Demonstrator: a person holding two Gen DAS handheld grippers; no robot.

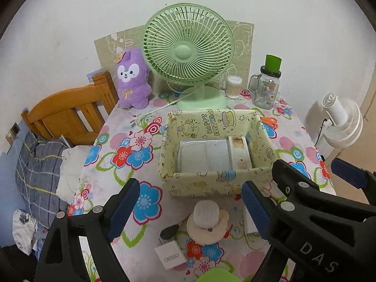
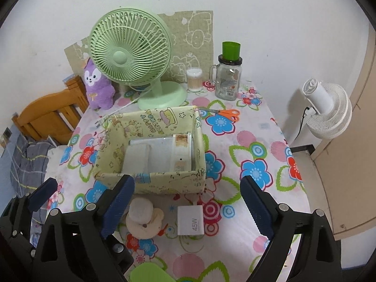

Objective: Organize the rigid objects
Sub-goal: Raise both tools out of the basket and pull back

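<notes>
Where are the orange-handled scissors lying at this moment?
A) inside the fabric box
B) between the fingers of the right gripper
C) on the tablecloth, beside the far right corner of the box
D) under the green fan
C: the scissors lie flat on the tablecloth, just outside the far right corner of the fabric box.

The box (image 2: 150, 183) sits mid-table, fan (image 2: 130, 54) behind it, charger (image 2: 190, 221) before it.
</notes>
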